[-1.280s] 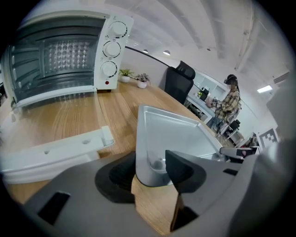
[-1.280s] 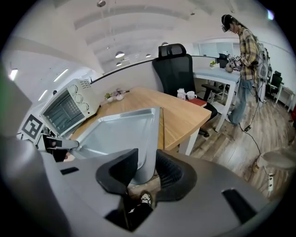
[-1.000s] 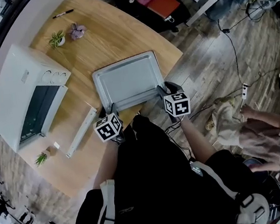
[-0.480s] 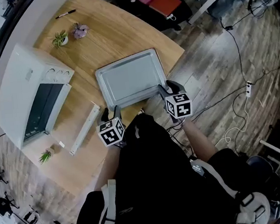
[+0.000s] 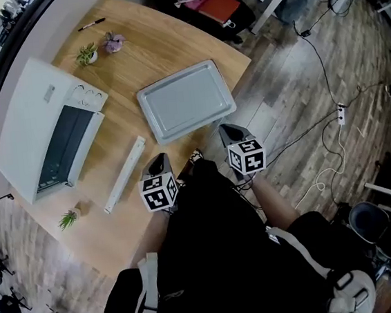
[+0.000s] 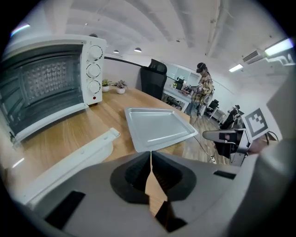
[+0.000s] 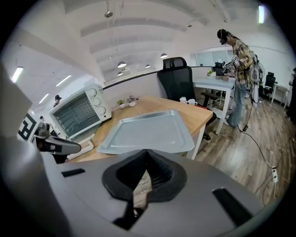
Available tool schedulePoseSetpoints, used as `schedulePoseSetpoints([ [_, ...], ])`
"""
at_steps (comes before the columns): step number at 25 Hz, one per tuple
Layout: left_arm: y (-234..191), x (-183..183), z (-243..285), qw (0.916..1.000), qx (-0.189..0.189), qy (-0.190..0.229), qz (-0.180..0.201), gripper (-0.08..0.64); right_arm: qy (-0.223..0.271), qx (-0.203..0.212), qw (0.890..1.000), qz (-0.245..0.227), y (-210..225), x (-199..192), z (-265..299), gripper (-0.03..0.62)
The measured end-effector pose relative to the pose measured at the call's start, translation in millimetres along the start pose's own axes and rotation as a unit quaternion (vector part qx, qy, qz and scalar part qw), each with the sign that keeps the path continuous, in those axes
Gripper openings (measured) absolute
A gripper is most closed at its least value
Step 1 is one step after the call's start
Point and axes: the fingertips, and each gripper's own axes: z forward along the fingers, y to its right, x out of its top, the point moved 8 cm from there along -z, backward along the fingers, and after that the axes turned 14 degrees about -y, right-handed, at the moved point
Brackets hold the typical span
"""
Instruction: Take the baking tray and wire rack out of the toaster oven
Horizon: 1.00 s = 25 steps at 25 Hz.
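Observation:
The grey baking tray (image 5: 186, 101) lies flat on the wooden table (image 5: 149, 46), near its right edge; it also shows as the baking tray (image 6: 159, 127) and the baking tray (image 7: 145, 132) in the gripper views. The white toaster oven (image 5: 47, 133) stands to its left with the glass door closed. No wire rack is in sight. My left gripper (image 5: 158, 164) and right gripper (image 5: 229, 133) hang just short of the tray's near edge, touching nothing. Both have just been closing with nothing between them, and the left gripper (image 6: 151, 155) and right gripper (image 7: 147, 152) are shut.
A long white bar (image 5: 124, 175) lies between the oven and the tray. Small potted plants (image 5: 86, 54) and a pen (image 5: 90, 22) sit at the table's far side, another small plant (image 5: 68, 218) near the front. Beyond the table a person (image 7: 236, 69) stands beside an office chair (image 7: 178, 78).
Both grippers have drawn back from the tray's near edge toward the person and risen a little. Their jaws have gone from open to shut. The tray stays on the table.

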Motion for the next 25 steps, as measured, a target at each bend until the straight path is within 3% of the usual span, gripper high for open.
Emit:
schedulePoseSetpoints([
  [8,0.8,-35.9,-41.4,0.9983,-0.037,0.028,0.037,0.028,0.001,-0.022,0.999,-0.03,-66.9,-55.1,-33.1,0.008],
  [14,10.8,-43.8,-62.8,0.996,-0.059,0.047,0.047,0.028,0.024,-0.023,0.999,-0.025,-95.8,-66.2,-66.2,0.008],
  [19,33.6,-22.4,-97.7,0.992,-0.079,0.089,0.044,0.028,0.084,-0.015,0.996,-0.032,-104.5,-35.9,-109.9,0.008],
  [25,71.8,53.8,-146.6,0.9684,-0.076,0.227,0.071,0.028,0.198,0.009,0.978,-0.066,-98.2,40.0,-162.0,0.008],
])
